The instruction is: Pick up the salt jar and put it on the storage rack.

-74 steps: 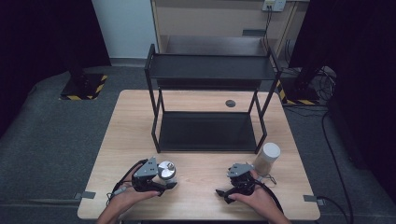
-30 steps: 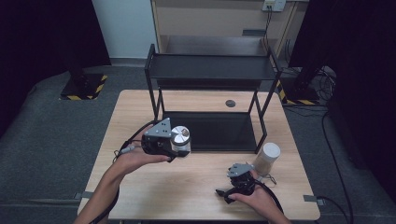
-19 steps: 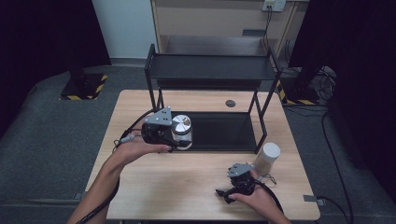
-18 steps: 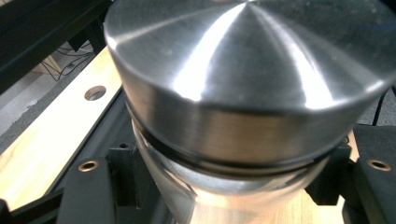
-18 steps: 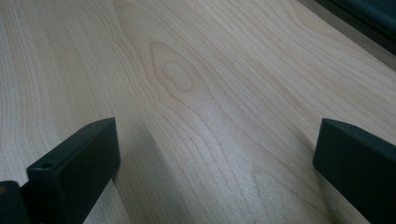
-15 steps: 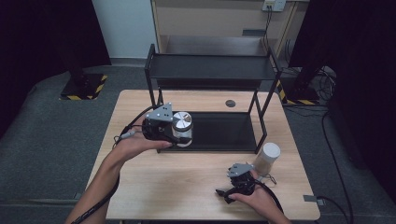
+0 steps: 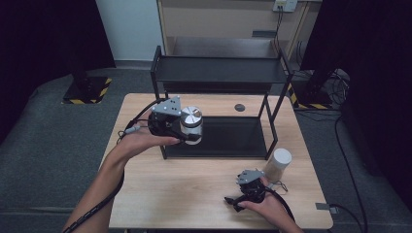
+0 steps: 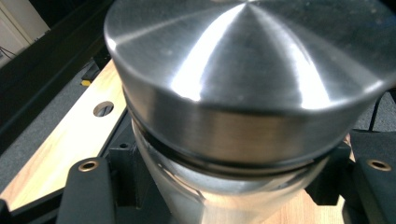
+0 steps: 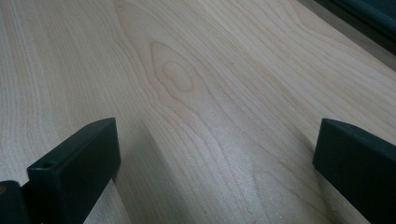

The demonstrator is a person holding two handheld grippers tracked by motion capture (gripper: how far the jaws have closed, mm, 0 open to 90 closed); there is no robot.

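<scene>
My left gripper (image 7: 190, 132) is shut on a clear glass jar with a brushed metal lid (image 7: 191, 123). It holds the jar upright in the air at the front left of the black two-tier rack (image 7: 218, 73). In the left gripper view the metal lid (image 8: 243, 70) sits very close, with the glass body (image 8: 205, 200) between the black jaws. My right gripper (image 7: 232, 201) rests on the wooden table (image 7: 194, 194) near the front right, jaws open with bare wood (image 9: 205, 121) between them.
A white cylindrical container (image 7: 277, 164) stands on the table just behind the right hand, beside the rack's front right leg. The rack's lower shelf (image 7: 228, 138) is bare. A round cable hole (image 7: 239, 107) is in the tabletop under the rack.
The left hand has lifted the jar off the front of the table and carried it up and forward to the rack's front left. The right hand has stayed in place.
</scene>
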